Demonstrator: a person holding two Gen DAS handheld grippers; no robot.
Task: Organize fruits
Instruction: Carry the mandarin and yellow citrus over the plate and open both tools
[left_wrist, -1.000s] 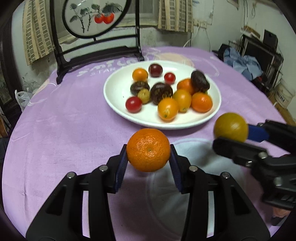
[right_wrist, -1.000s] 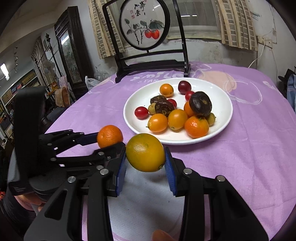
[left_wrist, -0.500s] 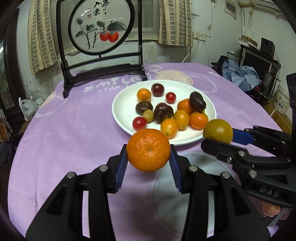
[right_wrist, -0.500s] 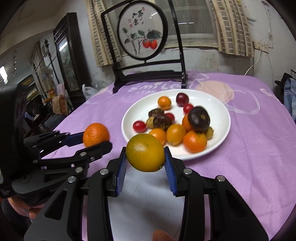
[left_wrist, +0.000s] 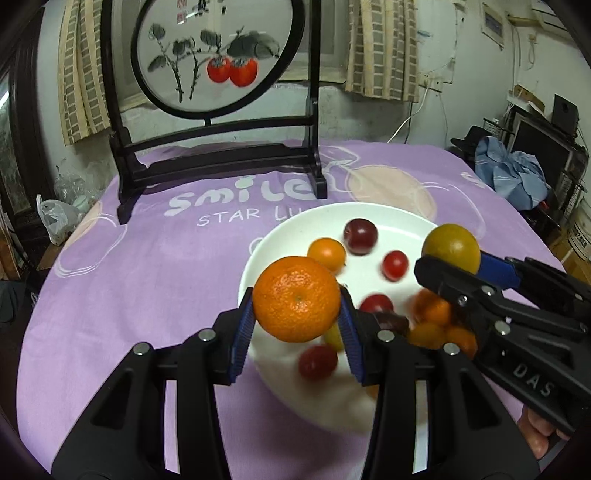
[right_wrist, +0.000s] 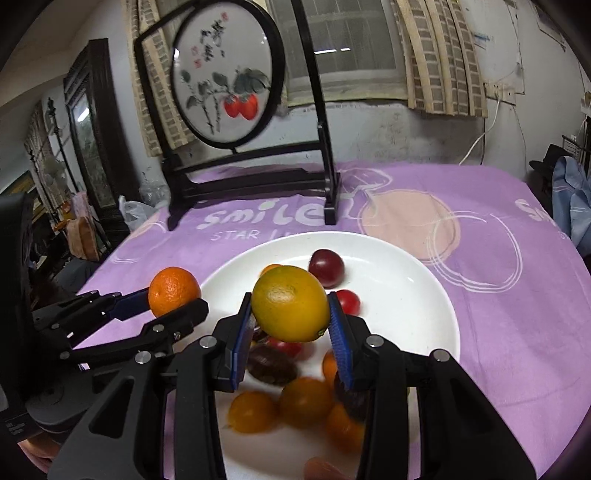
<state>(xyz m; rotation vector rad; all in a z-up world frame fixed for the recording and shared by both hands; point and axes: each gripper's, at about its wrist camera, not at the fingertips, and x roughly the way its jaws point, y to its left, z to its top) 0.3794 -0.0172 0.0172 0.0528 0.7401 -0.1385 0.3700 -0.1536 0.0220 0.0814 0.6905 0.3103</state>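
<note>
Round orange mandarin with pebbled peel (left_wrist: 296, 299) is clamped between the blue pads of the left gripper (left_wrist: 296, 314), held in the air above the near-left rim of the wide white ceramic plate (left_wrist: 391, 218). Smooth yellow-green citrus fruit (right_wrist: 290, 303) is pinched the same way by the right gripper (right_wrist: 291, 325), raised over the middle of the plate. Small fruits are scattered on the plate: a dark red plum (right_wrist: 326, 267) at the far side, a red cherry tomato (left_wrist: 395, 264), small oranges and dark fruits near, blurred. The plate sits on the purple printed tablecloth (left_wrist: 129, 280), with the black-framed round painted screen (left_wrist: 210, 59) at the far edge.

Both held fruits are judged light, firm but bruisable, with slightly slippery peel. Hold is best taken across the widest middle, with moderate squeeze. Rolling is likely once either is released on the plate.
</note>
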